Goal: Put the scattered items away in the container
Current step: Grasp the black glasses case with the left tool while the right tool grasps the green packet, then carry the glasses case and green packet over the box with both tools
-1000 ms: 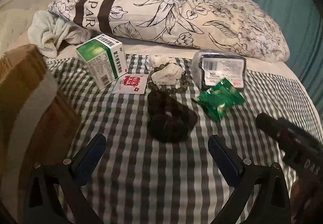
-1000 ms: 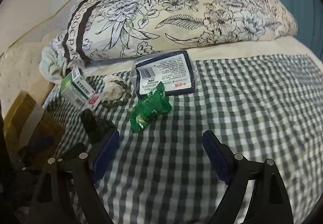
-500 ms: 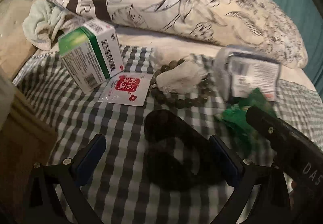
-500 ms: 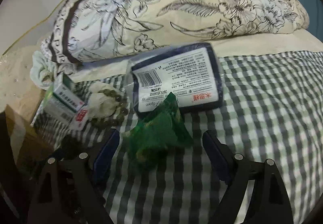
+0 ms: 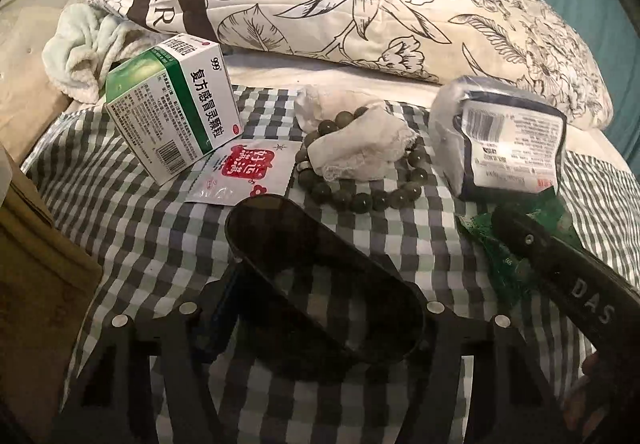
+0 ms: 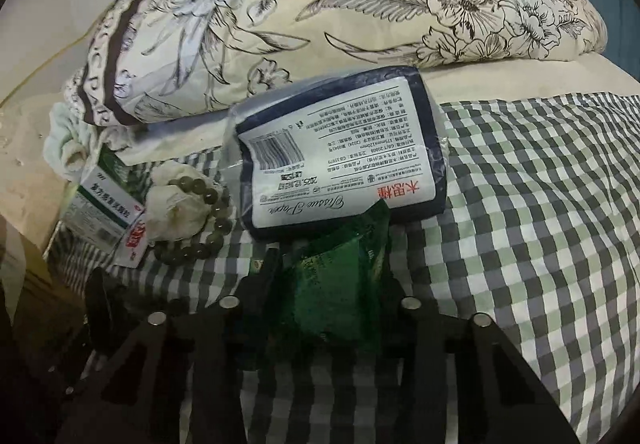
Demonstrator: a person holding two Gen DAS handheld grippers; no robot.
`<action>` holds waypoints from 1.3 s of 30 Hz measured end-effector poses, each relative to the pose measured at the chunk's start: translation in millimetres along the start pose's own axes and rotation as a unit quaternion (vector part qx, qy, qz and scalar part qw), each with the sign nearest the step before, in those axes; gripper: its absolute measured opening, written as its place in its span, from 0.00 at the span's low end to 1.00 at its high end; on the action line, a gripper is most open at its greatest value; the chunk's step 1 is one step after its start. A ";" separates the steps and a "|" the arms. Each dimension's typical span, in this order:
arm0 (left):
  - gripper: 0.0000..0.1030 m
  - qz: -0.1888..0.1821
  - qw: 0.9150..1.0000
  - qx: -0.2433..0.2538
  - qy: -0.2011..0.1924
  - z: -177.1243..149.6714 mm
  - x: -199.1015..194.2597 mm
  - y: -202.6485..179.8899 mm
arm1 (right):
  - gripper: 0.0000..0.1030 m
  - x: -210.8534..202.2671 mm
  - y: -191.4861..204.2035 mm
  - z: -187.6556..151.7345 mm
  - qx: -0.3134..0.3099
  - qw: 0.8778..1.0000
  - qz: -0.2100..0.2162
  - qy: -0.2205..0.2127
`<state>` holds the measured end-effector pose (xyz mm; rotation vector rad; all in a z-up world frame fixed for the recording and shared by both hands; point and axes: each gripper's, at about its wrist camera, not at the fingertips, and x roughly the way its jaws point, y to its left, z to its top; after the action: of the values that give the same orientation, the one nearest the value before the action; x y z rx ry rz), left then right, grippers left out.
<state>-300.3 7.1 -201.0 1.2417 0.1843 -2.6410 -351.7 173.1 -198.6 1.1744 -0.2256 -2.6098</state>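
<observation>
Partly hidden, the green packet (image 6: 340,284) sits between the closing right tool (image 6: 332,284).

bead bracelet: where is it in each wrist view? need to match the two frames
Left wrist: the bead bracelet lies upper centre, looped around a crumpled white tissue.
Right wrist: left of centre, bead bracelet, around the same tissue.
Shared landmark: the blue-and-white tissue pack, to the bracelet's right in both views.

- Bare checked cloth (image 6: 540,203) on my right: open passage there.
- Ahead it's crowded: box (image 5: 176,111), sachet (image 5: 244,171), beads (image 5: 360,179), tissue pack (image 6: 340,159) nearly touching.
- Pillow (image 5: 360,3) walls off the far side.
- Cardboard box (image 5: 36,272) blocks my left.
</observation>
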 end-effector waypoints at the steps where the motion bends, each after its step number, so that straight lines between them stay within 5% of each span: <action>1: 0.62 -0.003 1.000 -0.002 0.000 -0.1 -1.0 0.8 | 0.35 -2.2 0.4 -1.9 -0.003 1.000 0.001 0.000; 14: 0.62 -0.007 0.999 -0.007 0.043 -40.7 -67.7 28.9 | 0.32 -87.4 7.7 -44.6 -0.027 0.999 0.029 -0.008; 25: 0.62 -0.042 0.999 0.002 -0.003 -48.9 -176.8 41.6 | 0.32 -187.9 46.3 -60.1 -0.078 0.995 0.053 -0.039; 39: 0.63 -0.015 0.996 -0.037 -0.080 -54.4 -302.6 125.6 | 0.32 -288.3 147.8 -76.3 -0.147 0.979 0.125 -0.063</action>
<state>-41.1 -60.5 -4.7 1.0076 0.2749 -2.7174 -84.7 118.5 -7.6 0.8245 -0.0080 -2.3944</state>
